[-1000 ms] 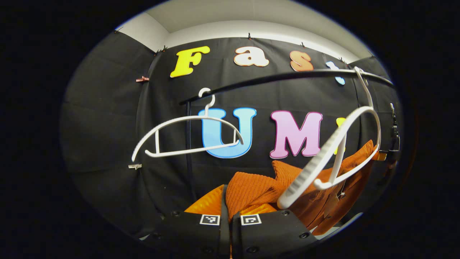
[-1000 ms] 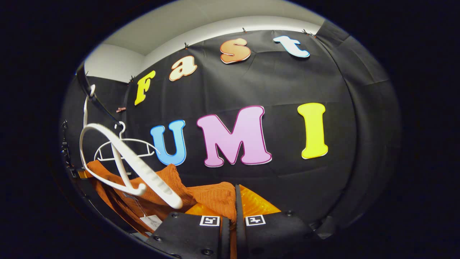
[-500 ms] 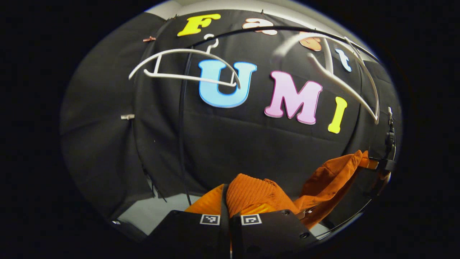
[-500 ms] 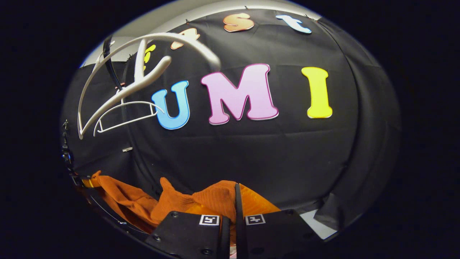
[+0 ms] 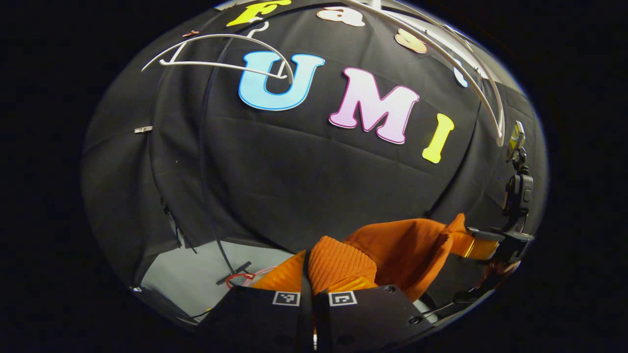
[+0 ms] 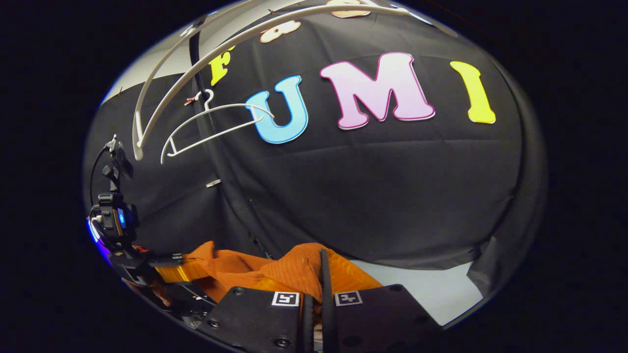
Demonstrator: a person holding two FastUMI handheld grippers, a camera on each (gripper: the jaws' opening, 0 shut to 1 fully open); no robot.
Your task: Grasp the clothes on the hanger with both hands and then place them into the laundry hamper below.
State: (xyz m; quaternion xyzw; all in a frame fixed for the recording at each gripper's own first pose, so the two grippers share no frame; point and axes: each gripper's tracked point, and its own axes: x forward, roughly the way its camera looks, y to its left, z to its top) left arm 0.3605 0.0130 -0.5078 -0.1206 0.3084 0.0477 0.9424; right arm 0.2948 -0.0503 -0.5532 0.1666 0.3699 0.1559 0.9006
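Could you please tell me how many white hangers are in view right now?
2: a near hanger arching across the top, and a farther hanger hanging by its hook against the black cloth wall. More could be hidden out of frame.

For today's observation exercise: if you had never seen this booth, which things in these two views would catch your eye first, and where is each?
The orange garment stands out most, stretched low between the left gripper and the right gripper, each shut on a bunch of it. Above hang two bare white hangers: a near hanger arching overhead and a far hanger on the black rail.
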